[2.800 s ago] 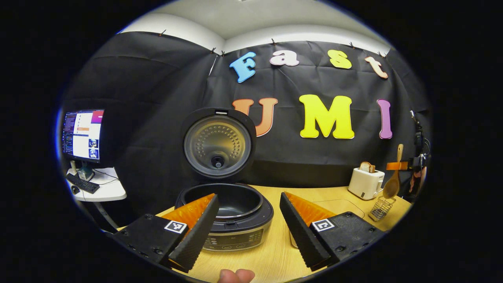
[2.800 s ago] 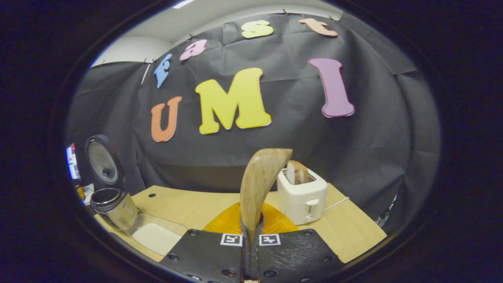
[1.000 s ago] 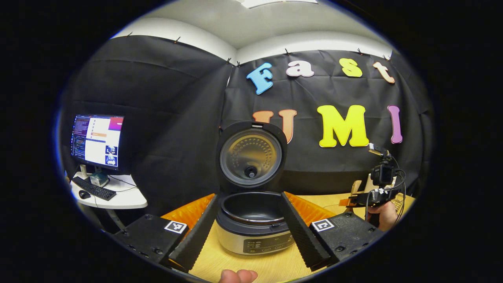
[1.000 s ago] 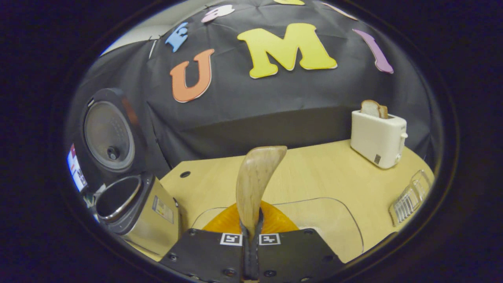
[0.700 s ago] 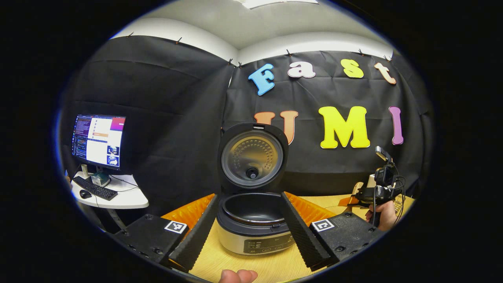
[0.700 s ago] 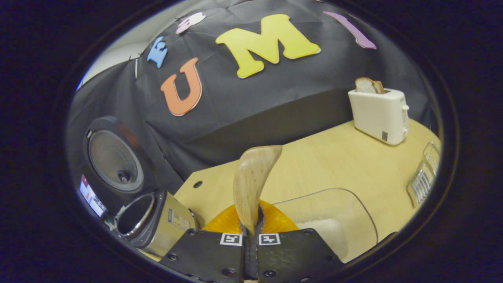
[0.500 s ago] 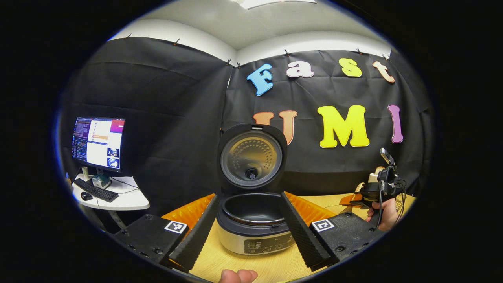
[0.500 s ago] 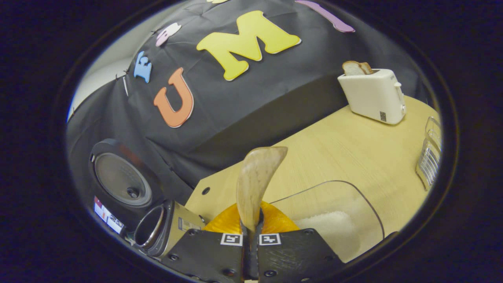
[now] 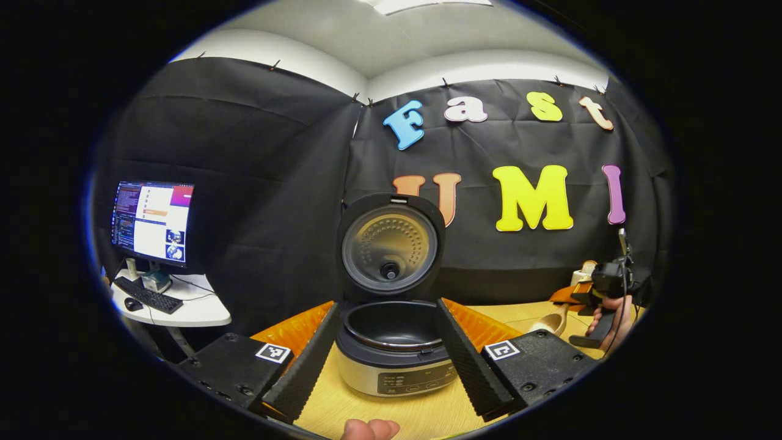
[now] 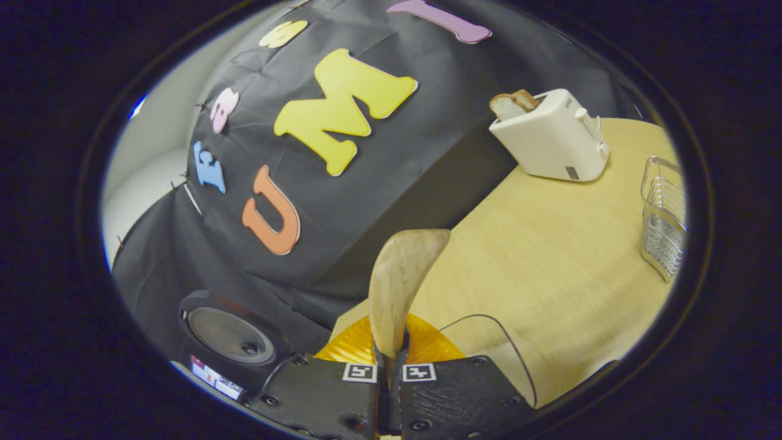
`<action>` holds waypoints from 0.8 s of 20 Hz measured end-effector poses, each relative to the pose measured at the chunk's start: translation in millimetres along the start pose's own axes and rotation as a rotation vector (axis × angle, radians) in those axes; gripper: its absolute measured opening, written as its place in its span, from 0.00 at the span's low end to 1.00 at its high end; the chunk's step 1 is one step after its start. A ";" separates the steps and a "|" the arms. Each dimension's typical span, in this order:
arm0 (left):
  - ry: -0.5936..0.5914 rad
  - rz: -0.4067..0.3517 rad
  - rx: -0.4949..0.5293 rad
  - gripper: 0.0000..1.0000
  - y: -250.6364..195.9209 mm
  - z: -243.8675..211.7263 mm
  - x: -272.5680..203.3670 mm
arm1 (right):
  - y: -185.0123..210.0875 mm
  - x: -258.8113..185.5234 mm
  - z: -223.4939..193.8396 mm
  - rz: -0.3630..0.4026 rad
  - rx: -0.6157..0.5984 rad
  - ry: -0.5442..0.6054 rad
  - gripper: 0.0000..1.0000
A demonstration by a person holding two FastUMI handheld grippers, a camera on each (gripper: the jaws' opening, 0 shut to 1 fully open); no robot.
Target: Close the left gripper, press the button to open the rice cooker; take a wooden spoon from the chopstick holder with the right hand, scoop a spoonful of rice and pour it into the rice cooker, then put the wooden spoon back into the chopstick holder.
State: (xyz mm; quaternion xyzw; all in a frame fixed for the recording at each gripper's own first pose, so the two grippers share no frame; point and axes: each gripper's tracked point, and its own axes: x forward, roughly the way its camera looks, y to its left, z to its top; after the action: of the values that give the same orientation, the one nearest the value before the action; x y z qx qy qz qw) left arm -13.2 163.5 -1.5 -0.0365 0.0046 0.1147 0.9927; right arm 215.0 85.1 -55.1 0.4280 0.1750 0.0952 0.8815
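Note:
The rice cooker (image 9: 396, 360) stands with its lid (image 9: 389, 247) upright and its dark inner pot (image 9: 391, 319) bare. My left gripper (image 9: 387, 304) is open, one finger on each side of the cooker, touching nothing. My right gripper (image 10: 391, 362) is shut on the handle of the wooden spoon (image 10: 400, 278), whose bowl points forward, low over the clear rice tray (image 10: 496, 330). In the left gripper view the right gripper (image 9: 602, 287) and the hand holding it are at the far right, the spoon bowl (image 9: 550, 321) dipping toward the table. The wire chopstick holder (image 10: 663, 220) has nothing in it.
A white toaster (image 10: 550, 146) with bread in it stands at the back of the wooden table (image 10: 550, 256). The cooker's lid (image 10: 229, 336) sits at the lower left of the strongly tilted right gripper view. A monitor (image 9: 153, 217) on a side desk is off to the left.
The right gripper has rolled further and dropped toward the rice tray with the spoon; in the left gripper view it has shifted right and down. The left gripper has stayed open and still.

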 end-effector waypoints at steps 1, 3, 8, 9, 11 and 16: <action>-0.002 0.009 -0.002 0.99 1.1 0.6 0.1 | -0.2 -3.2 4.8 0.013 0.035 -0.003 0.01; 0.004 0.008 -0.007 0.99 1.2 -2.0 1.6 | 3.6 -6.8 15.9 0.030 0.064 -0.013 0.00; 0.009 0.014 0.028 0.99 7.1 -4.0 2.0 | 46.0 -8.2 27.6 0.088 0.059 -0.021 0.00; 0.012 0.016 0.029 0.99 8.9 -5.5 3.3 | 57.6 -4.7 26.8 0.100 0.063 -0.014 0.00; 0.019 0.015 0.038 0.99 12.2 -7.1 3.2 | 87.0 2.4 19.5 0.132 0.060 0.014 0.00; 0.039 0.008 0.071 0.99 20.2 -12.7 3.3 | 170.4 21.4 -19.2 0.209 -0.026 0.079 0.00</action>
State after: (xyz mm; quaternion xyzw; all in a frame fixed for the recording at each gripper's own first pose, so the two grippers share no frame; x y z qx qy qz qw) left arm -14.6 182.9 -15.7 -0.0036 0.0281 0.1177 0.9926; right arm 224.2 210.6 63.3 0.4283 0.1627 0.2058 0.8647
